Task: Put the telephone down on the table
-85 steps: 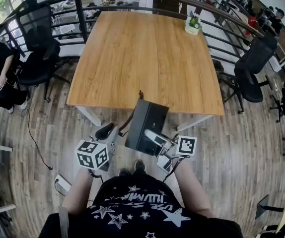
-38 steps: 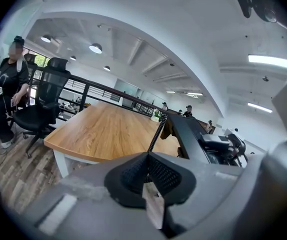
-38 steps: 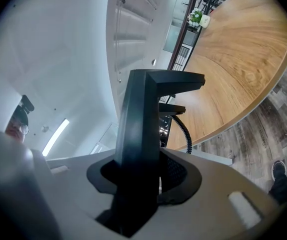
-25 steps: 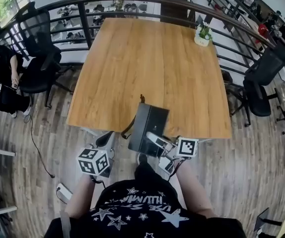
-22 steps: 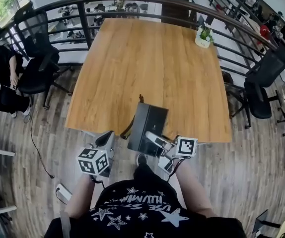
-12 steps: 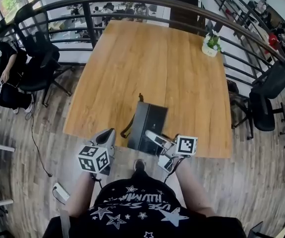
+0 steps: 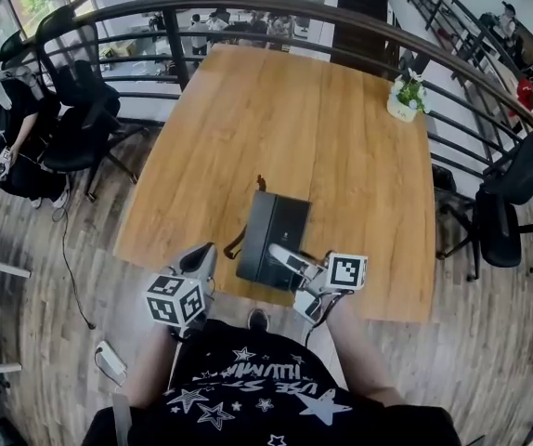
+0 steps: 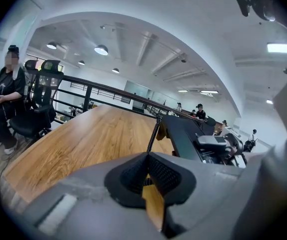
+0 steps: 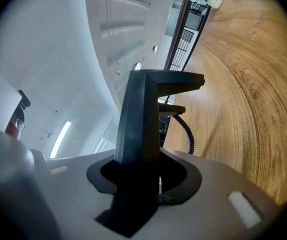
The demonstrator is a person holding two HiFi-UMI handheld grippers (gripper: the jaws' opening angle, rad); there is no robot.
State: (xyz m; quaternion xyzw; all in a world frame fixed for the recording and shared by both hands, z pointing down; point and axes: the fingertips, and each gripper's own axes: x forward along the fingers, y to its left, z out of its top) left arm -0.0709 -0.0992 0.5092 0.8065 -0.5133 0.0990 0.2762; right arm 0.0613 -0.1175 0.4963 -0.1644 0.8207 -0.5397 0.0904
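The telephone (image 7: 274,235) is a black boxy set with a coiled cord (image 8: 153,134). It hangs tilted over the near edge of the wooden table (image 7: 294,119). My right gripper (image 7: 280,254) is shut on its near end; in the right gripper view the dark body (image 9: 141,119) rises straight out of the closed jaws (image 9: 136,184). My left gripper (image 7: 201,254) is just left of the set, with its marker cube nearer the person. In the left gripper view its pads (image 8: 147,171) meet around the lower end of the cord, and the set (image 8: 183,136) is to the right.
A small potted plant (image 7: 404,96) stands at the table's far right corner. A dark railing (image 7: 248,7) curves behind the table. Black office chairs stand at the left (image 7: 76,100) and right (image 7: 517,175). A person sits at far left (image 7: 6,137). A power strip (image 7: 109,362) lies on the floor.
The table has drawn closer. The telephone, earlier over the floor in front of the near edge, now hangs over the tabletop. Both grippers keep the same hold.
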